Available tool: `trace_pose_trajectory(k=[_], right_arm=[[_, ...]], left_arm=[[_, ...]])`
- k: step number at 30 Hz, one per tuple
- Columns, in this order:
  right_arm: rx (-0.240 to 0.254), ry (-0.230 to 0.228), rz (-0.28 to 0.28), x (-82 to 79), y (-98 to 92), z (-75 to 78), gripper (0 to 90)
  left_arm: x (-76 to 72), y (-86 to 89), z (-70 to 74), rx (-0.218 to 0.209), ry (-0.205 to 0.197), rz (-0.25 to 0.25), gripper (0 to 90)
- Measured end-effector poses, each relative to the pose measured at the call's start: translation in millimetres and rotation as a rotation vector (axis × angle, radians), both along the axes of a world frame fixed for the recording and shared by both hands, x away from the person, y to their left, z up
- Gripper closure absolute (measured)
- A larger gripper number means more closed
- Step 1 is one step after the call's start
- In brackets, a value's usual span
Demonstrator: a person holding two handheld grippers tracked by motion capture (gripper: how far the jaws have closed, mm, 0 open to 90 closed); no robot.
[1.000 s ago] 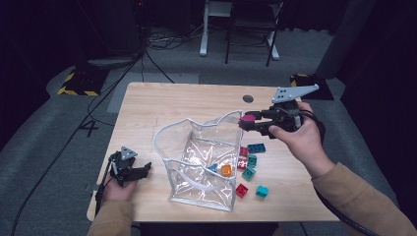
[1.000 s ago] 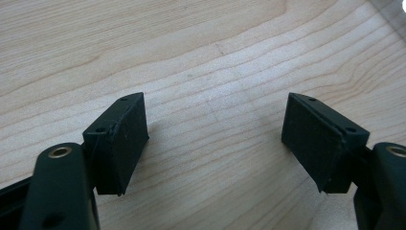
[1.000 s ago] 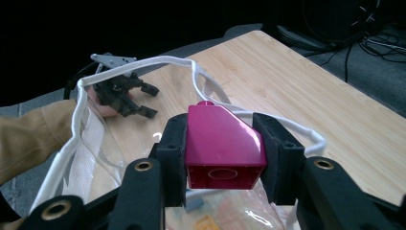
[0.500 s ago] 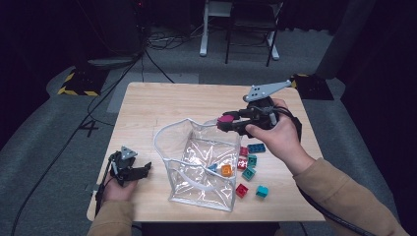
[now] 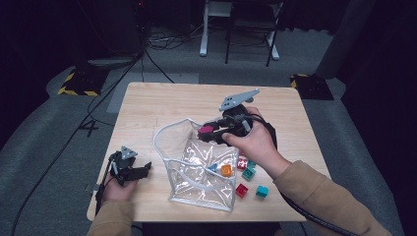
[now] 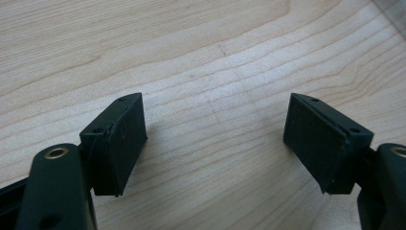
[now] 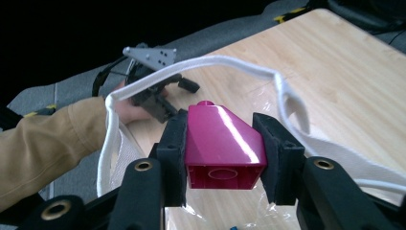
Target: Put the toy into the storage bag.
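Magenta block [image 7: 224, 143] sits clamped between the two black pads of the right hand-held gripper [image 7: 224, 153], one pad flat on each side wall, sloped top facing up, hollow underside toward the camera. In the high view the same block [image 5: 205, 131] hangs above the open mouth of the clear bag [image 5: 206, 169], just inside its far rim, with the right hand-held gripper [image 5: 209, 132] pointing left across the table [image 5: 162, 105].

Left hand-held gripper [image 5: 140, 170] rests at the near left part of the table, well apart from the bag, jaws released and wide with bare wood between the pads [image 6: 119, 139].

Surroundings:
- Bag: soft transparent plastic, creased and glossy, edged with a white fabric band [image 7: 201, 64]. The band arcs in front of the block in the right gripper view, between it and the left hand-held gripper [image 7: 153, 91] farther off.
- Inside the bag: orange block [image 5: 226, 170] and a blue one [image 5: 212, 168] just beside it.
- On the table by the bag's right side: two red blocks [image 5: 241, 189], [image 5: 242, 162] and teal blocks [image 5: 261, 191], [image 5: 249, 173], partly under the right hand [image 5: 253, 142].
- Table: pale wood, visible grain, rounded corners.
- Block: hard shiny plastic, one stud on top, round tube showing underneath.
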State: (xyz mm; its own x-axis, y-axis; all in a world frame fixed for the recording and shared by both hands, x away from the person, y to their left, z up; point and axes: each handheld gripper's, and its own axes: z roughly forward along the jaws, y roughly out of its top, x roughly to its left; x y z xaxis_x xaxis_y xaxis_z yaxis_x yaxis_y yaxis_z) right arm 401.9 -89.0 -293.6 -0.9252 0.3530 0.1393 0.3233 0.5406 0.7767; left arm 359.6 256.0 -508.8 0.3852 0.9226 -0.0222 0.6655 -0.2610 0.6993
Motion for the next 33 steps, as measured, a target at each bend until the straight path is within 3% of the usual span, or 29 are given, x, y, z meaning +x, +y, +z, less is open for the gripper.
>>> trace_pose_trajectory(k=[11, 29, 33], right_arm=[[-0.076, 0.055, 0.011, -5.7, 5.4, -21.4, 59.2], [-0.185, 0.079, 0.030, -10.1, 5.3, -37.9, 58.9], [-0.172, 0.089, 0.035, -10.4, 4.2, -36.9, 48.1]], left_arm=[[0.0, 0.0, 0.0, 0.000, 0.000, 0.000, 23.0], [0.0, 0.1, 0.1, 0.001, 0.001, -0.001, 23.0], [0.0, 0.0, 0.1, 0.000, 0.000, 0.000, 23.0]])
